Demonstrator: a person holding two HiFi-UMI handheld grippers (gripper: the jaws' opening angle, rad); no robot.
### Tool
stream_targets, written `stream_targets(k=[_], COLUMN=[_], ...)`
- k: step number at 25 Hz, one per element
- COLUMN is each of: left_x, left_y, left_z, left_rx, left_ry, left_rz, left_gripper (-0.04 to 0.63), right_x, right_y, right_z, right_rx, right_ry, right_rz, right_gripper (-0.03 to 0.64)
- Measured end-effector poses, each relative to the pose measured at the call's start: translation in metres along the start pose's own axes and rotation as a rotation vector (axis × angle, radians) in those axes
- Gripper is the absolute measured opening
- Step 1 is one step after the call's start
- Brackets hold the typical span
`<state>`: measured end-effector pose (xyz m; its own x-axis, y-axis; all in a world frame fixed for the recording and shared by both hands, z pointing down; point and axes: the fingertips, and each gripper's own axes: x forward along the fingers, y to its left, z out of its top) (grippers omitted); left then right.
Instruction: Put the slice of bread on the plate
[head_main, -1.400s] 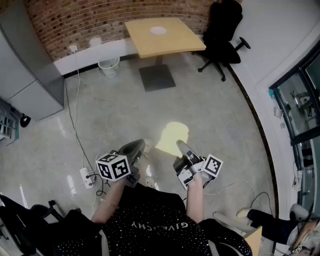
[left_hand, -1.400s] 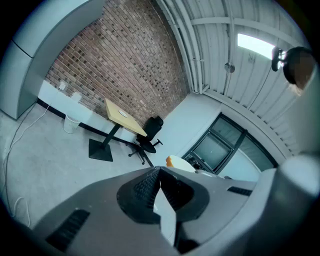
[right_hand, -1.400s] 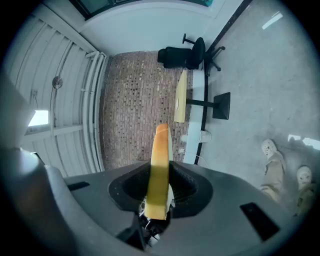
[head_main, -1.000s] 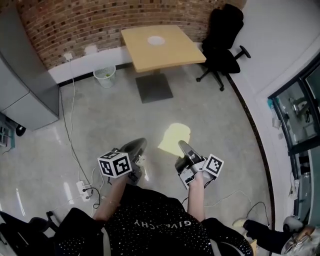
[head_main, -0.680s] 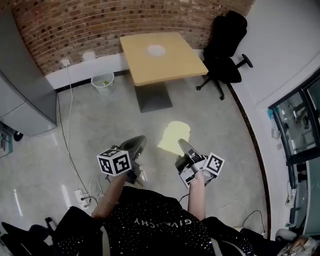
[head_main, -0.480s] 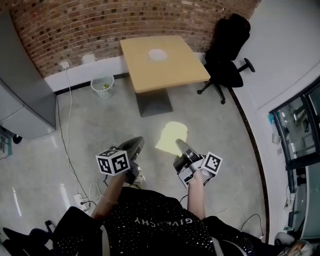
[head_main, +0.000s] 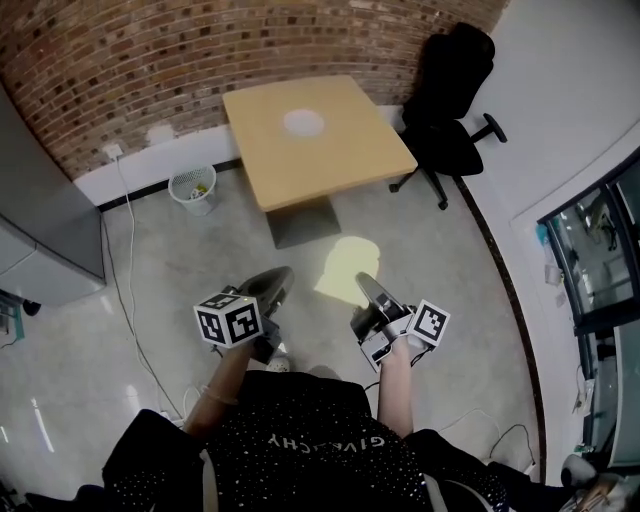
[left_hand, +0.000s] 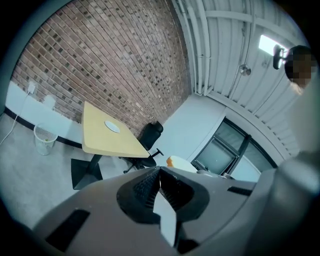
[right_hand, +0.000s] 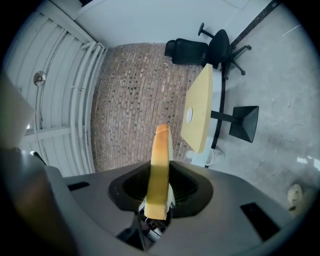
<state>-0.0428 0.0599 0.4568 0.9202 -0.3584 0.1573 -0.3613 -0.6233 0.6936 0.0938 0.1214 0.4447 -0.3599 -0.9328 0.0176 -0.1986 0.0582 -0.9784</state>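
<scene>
A pale yellow slice of bread (head_main: 345, 270) is held out over the floor, with my right gripper (head_main: 368, 292) shut on its near edge. In the right gripper view the bread (right_hand: 160, 165) stands edge-on between the jaws. A small white plate (head_main: 303, 122) lies on the light wooden table (head_main: 350, 160) ahead; it also shows as the plate (right_hand: 189, 116) in the right gripper view and the plate (left_hand: 112, 126) in the left gripper view. My left gripper (head_main: 268, 285) is level beside the right one, shut and holding nothing; its jaws meet in the left gripper (left_hand: 160, 172) view.
A black office chair (head_main: 450, 110) stands right of the table. A white waste basket (head_main: 192, 186) sits against the brick wall (head_main: 150, 60). A grey cabinet (head_main: 40, 230) is at the left, glass panels (head_main: 600, 260) at the right, and a cable (head_main: 130, 300) runs along the floor.
The table and plate have come closer and lower in the head view as the person walks toward them. Both grippers keep their pose and the bread stays held.
</scene>
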Motion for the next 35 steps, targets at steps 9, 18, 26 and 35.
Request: stream_targets(k=[9, 18, 26, 35], left_x=[0.025, 0.105, 0.197, 0.273], left_y=[0.030, 0.070, 0.107, 0.156], left_z=[-0.018, 0.050, 0.108, 0.164], left_rx=[-0.045, -0.065, -0.077, -0.078], left_ry=[0.052, -0.042, -0.067, -0.117], left_rz=[0.045, 0.082, 0.123, 0.203], left_gripper=[0.011, 0.011, 0.011, 0.011], right_x=[0.011, 0.085, 0.168, 0.254], right_y=[-0.039, -0.042, -0.061, -0.090], right_z=[0.022, 0.114, 0.205, 0.288], right_rx=[0.068, 0.041, 0.041, 0.054], right_ry=[-0.006, 0.041, 0.129, 0.222], right_rz=[-0.039, 0.006, 0.008, 0.012], right_gripper=[0.098, 0.098, 0.098, 0.098])
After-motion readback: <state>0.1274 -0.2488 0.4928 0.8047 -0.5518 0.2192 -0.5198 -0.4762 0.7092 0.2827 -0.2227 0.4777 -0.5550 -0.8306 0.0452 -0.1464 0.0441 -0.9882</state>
